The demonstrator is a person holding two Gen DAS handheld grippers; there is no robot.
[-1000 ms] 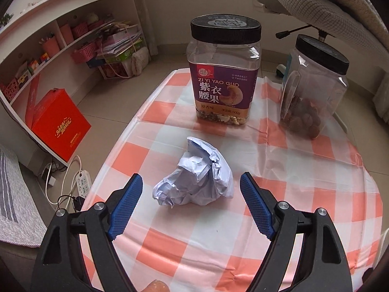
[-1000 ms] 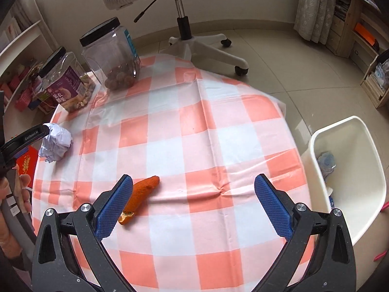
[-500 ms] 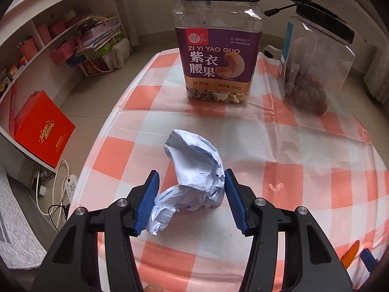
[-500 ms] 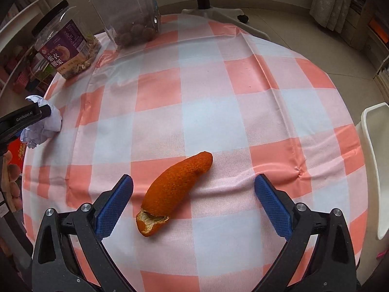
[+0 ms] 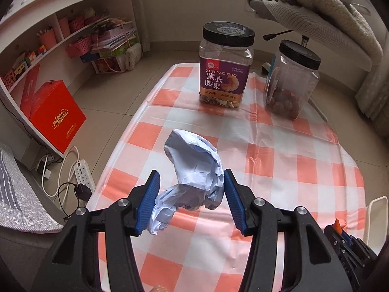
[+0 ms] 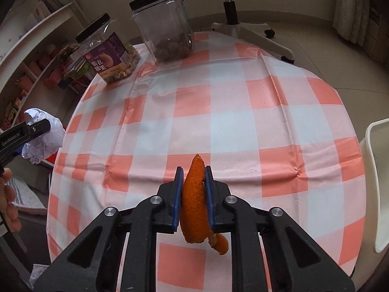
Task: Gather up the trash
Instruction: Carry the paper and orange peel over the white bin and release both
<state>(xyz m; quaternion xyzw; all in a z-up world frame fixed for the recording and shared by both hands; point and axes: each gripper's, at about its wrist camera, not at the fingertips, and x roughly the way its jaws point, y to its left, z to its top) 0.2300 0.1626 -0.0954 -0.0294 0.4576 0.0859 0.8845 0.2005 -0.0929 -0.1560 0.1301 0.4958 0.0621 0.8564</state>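
Note:
A crumpled ball of white paper is lifted off the checked tablecloth, with my left gripper shut on it. The same paper ball shows at the left edge of the right wrist view, off the table's rim. A curved orange peel stands upright between the blue pads of my right gripper, whose jaws are closing and press on it from both sides. The white trash bin stands beside the table at the right edge.
A purple-labelled nut jar and a clear jar of brown fruit stand at the table's far end. An office chair is behind them. Shelves, a red box and a power strip lie left of the table.
My left gripper closed on the paper ball and lifted it off the cloth. My right gripper came down over the orange peel and closed from wide open onto it.

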